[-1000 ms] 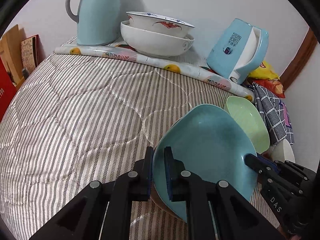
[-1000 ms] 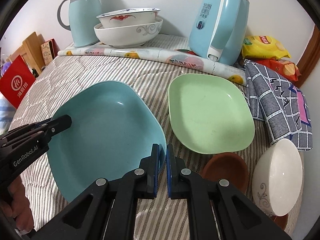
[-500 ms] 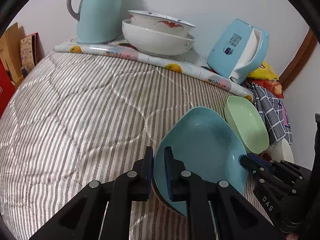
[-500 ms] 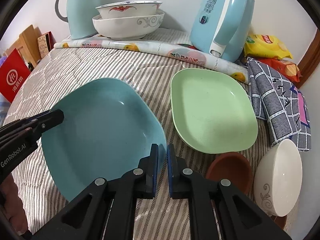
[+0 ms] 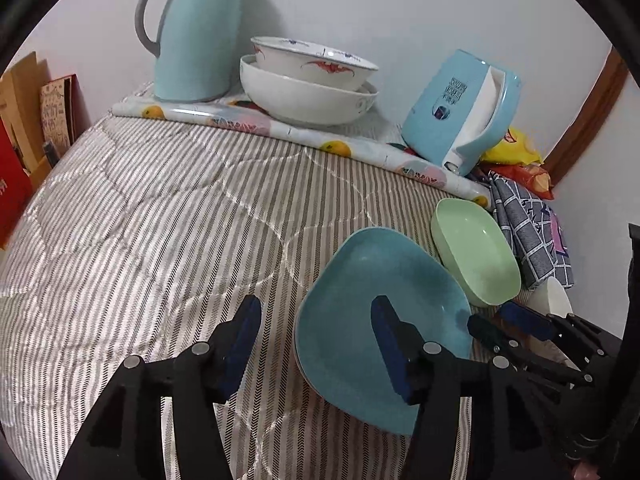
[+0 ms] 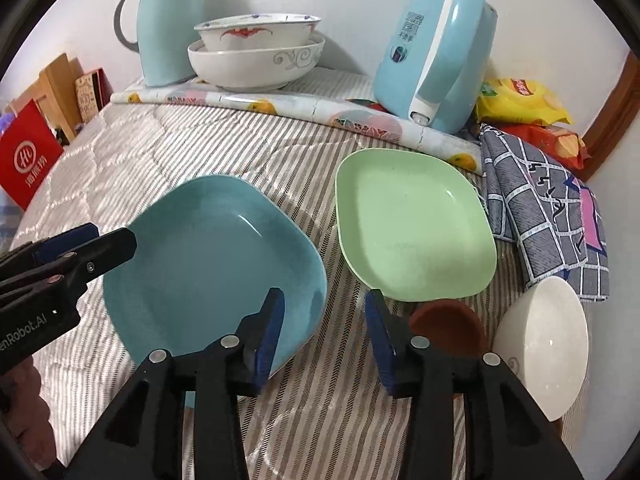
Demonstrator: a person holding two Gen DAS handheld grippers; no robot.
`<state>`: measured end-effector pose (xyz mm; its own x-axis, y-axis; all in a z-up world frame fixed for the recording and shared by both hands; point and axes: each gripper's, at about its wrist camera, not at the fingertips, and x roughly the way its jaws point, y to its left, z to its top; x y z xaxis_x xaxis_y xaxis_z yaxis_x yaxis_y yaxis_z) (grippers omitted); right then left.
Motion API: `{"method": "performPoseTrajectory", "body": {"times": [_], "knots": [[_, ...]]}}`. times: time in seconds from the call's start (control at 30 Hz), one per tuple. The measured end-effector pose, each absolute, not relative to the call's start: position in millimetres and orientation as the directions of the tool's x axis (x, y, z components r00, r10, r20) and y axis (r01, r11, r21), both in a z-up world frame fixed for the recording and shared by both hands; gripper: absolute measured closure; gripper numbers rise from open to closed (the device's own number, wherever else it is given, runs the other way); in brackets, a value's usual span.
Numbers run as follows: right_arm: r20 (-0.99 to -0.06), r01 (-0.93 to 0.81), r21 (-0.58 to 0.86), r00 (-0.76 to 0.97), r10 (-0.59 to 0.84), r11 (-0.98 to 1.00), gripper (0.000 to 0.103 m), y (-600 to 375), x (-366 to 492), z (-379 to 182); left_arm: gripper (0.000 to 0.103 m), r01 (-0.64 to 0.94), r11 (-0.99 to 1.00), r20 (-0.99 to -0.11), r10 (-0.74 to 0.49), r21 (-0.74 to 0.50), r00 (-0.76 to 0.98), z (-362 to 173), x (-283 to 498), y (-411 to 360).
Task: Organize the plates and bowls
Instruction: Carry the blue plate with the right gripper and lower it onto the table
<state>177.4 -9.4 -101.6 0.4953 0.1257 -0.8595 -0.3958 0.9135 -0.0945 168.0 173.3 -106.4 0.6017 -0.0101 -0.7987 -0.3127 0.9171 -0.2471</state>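
Left wrist view: left gripper jaws opening, astride the blue plate's near rim, pads clear; plate lies on the striped quilt.

Right wrist view: right gripper jaws opening, astride the plate's opposite rim, beside the green plate.

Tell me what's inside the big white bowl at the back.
A smaller white bowl with a red bat motif sits nested in the big white bowl. Its lower part is hidden by the big bowl's wall, and neither view shows inside the small bowl.
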Motion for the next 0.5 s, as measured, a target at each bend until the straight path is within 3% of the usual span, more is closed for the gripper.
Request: {"method": "performPoseTrajectory", "body": {"times": [0.1, 0.5], "knots": [[-0.851, -0.392, -0.092, 0.508, 0.132, 0.915, 0.051, -12.7, 172.5, -93.6, 0.048, -0.320, 0.917, -0.789, 0.011, -0.236, 0.615, -98.6, 164.8, 171.9], [-0.787, -0.295, -0.066, 0.603, 0.133, 0.953, 0.040, -59.5, 160.0, -55.8, 0.048, -0.319, 0.920, -0.736, 0.051, -0.228, 0.675, -69.3, 156.8, 152.0]]}}
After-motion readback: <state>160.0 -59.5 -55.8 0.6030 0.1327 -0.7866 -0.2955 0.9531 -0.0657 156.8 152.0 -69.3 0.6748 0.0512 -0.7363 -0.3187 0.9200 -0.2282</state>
